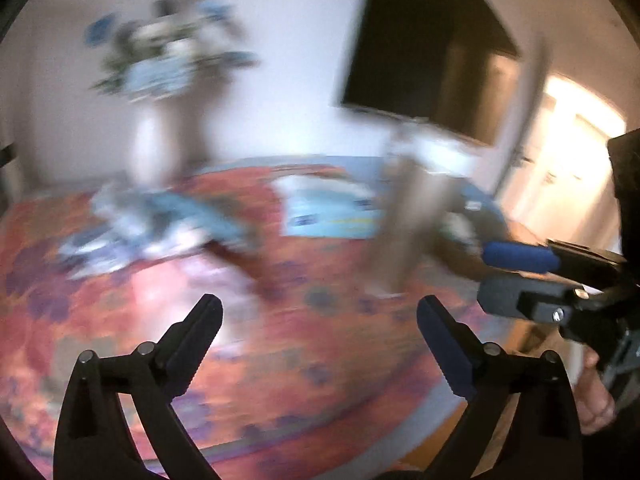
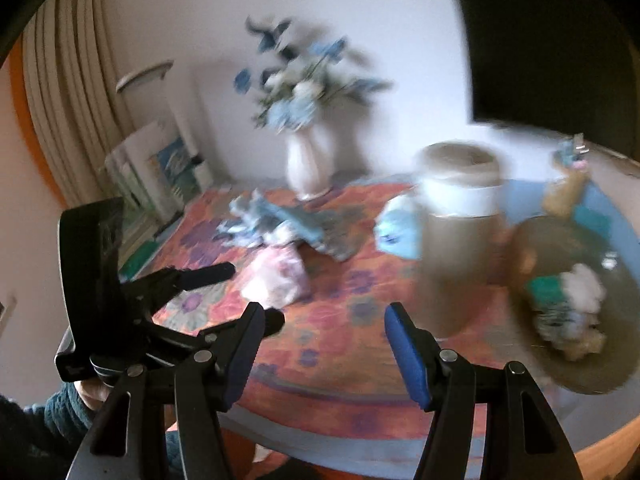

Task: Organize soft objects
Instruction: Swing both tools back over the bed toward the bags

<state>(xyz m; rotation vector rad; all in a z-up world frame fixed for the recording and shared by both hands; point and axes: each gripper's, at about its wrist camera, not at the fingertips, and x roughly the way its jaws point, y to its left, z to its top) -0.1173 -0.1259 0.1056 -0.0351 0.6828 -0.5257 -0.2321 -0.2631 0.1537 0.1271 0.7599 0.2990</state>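
Observation:
Both views are blurred. A heap of blue and white cloths (image 2: 276,224) lies at the back of a red floral tablecloth (image 2: 344,344), with a pale pink cloth (image 2: 278,276) in front of it. The heap also shows in the left wrist view (image 1: 152,228). A tall brown fabric bin (image 2: 458,236) stands to the right, a light blue soft thing (image 2: 398,234) beside it. A low brown basket (image 2: 576,308) holds several soft items. My right gripper (image 2: 324,344) is open and empty above the table's front. My left gripper (image 1: 318,344) is open and empty, and shows at the left (image 2: 248,292).
A white vase of blue flowers (image 2: 308,164) stands at the back by the wall. Books or boxes (image 2: 160,168) lean at the back left. A dark screen (image 1: 432,52) hangs on the wall. A light blue box (image 1: 332,216) lies on the table.

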